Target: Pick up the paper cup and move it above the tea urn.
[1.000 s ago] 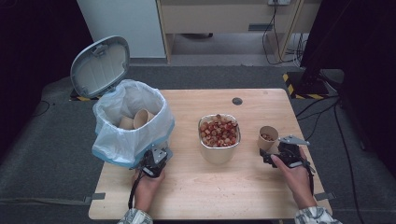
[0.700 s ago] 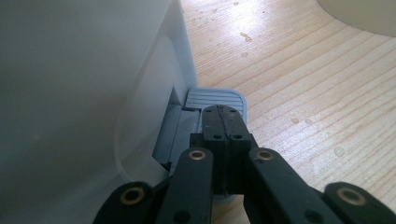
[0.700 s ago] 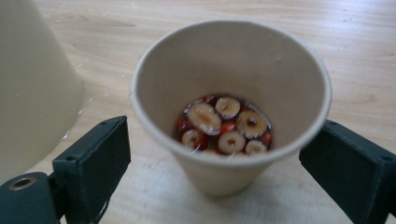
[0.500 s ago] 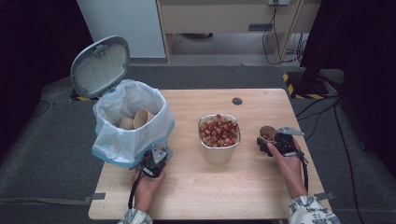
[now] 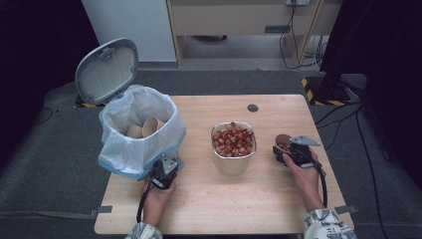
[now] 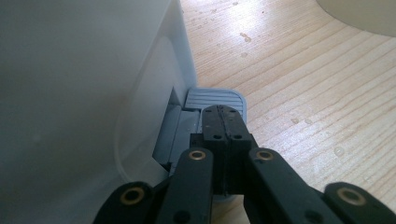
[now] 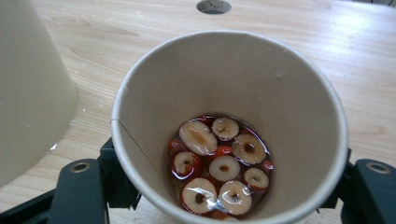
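A brown paper cup [image 7: 229, 79] with wet sliced red fruit [image 7: 219, 163] in its bottom stands on the wooden table [image 5: 278, 199] at the right. My right gripper [image 5: 286, 150] has just been closing its jaws, and they now press on the cup's two sides. At the left, my left gripper [image 6: 223, 114] is shut, with its tips down on the grey pedal [image 6: 215, 96] of the white bin [image 5: 139, 144]. The bin's lid [image 5: 106, 69] stands up open.
A metal bowl [image 5: 234, 162] heaped with red fruit pieces sits mid-table, close to the left of the cup. The bin's plastic liner holds used paper cups [image 5: 149, 127]. A round cable hole [image 5: 253, 107] lies at the table's far edge.
My right gripper slid forward to the cup and closed its jaws around it. The left gripper stayed on the pedal and the lid stayed up.
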Available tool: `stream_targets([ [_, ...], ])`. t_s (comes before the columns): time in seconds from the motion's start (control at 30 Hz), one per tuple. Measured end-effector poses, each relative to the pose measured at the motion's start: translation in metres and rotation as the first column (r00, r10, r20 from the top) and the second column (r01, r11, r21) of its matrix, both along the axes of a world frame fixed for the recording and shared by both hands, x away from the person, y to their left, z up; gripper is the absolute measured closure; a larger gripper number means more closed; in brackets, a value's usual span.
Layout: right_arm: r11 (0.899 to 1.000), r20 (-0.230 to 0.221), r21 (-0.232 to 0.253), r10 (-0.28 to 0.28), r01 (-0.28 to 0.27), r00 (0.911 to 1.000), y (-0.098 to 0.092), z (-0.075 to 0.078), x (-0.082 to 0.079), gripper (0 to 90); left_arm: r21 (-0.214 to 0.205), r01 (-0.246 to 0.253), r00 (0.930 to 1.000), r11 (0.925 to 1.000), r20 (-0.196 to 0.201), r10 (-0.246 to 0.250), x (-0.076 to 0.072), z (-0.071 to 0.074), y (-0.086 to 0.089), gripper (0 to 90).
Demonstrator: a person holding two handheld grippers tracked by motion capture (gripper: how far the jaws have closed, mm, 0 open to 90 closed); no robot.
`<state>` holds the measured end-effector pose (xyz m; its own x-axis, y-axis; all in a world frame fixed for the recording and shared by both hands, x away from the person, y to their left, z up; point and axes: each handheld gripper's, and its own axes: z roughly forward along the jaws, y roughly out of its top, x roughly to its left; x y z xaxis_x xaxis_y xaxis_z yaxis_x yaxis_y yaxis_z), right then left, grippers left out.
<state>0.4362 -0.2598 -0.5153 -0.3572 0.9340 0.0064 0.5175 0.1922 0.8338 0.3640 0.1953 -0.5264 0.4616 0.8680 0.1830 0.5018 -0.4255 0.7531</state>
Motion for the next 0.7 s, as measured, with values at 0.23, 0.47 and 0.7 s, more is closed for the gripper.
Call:
stream_targets([
  [0.23, 1.000, 0.040, 0.007, 0.018, -0.018, 0.9991, -0.001, 0.008, -0.005, 30.6, -0.001, -0.003, 1.0000, 1.0000, 0.000, 0.003, 0.000, 0.000, 0.000, 89.2],
  [0.47, 0.999, 0.051, -0.012, 0.040, -0.039, 0.9979, -0.001, 0.019, -0.005, 31.3, 0.007, -0.001, 1.0000, 1.0000, 0.001, 0.001, 0.000, 0.000, -0.001, 89.2],
  [0.7, 0.997, 0.065, -0.037, 0.075, -0.073, 0.9951, 0.003, 0.033, -0.004, 31.6, 0.006, -0.002, 1.0000, 1.0000, 0.007, 0.002, 0.000, 0.000, -0.002, 89.2],
])
